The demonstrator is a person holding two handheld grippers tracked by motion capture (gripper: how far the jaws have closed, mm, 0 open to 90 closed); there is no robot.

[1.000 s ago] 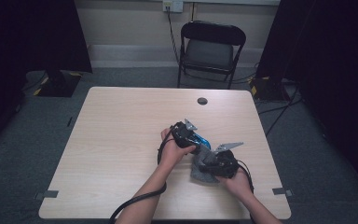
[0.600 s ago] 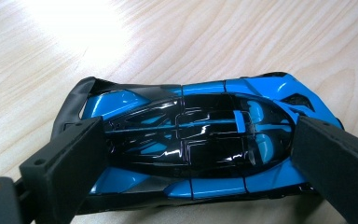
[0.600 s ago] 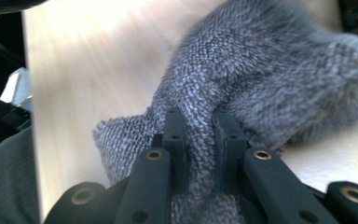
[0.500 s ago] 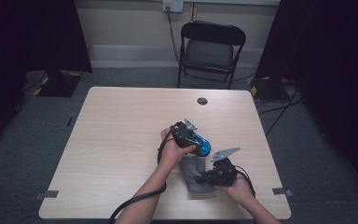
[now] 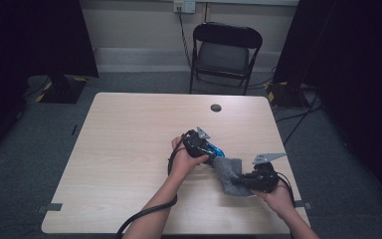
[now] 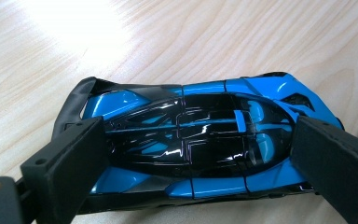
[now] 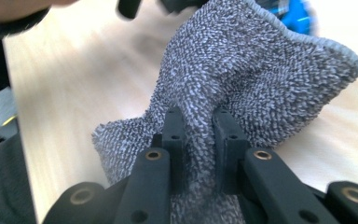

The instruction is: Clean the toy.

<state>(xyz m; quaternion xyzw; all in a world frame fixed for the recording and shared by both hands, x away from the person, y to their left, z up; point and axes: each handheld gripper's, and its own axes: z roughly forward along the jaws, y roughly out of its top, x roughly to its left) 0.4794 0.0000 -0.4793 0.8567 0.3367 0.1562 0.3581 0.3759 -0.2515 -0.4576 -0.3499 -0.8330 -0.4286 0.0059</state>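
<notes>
1. A blue and black toy car (image 6: 186, 144) sits on the pale wooden desk (image 5: 129, 149), right of its middle in the high view, where it shows as a blue patch (image 5: 213, 149) just beyond the left hand.
2. The left claw (image 6: 186, 158) is clamped on the toy car: in the left gripper view one black jaw presses against each end of the car's body, and the glossy black roof lies between them.
3. A grey knitted cloth (image 7: 256, 79) lies just to the right of the car in the high view (image 5: 230, 174), between the two hands, its far edge close to the car; whether it touches the car I cannot tell.
4. The right claw (image 7: 199, 149) is pinched together on a bunched fold of the cloth, which fans out wide beyond the jaws above the desk.
5. In the high view the right claw (image 5: 258, 179) is near the desk's front right corner, its grey plate on top.
6. A small dark round thing (image 5: 216, 107) lies near the far edge of the desk.
7. A black folding chair (image 5: 225, 52) stands behind the desk by the wall.
</notes>
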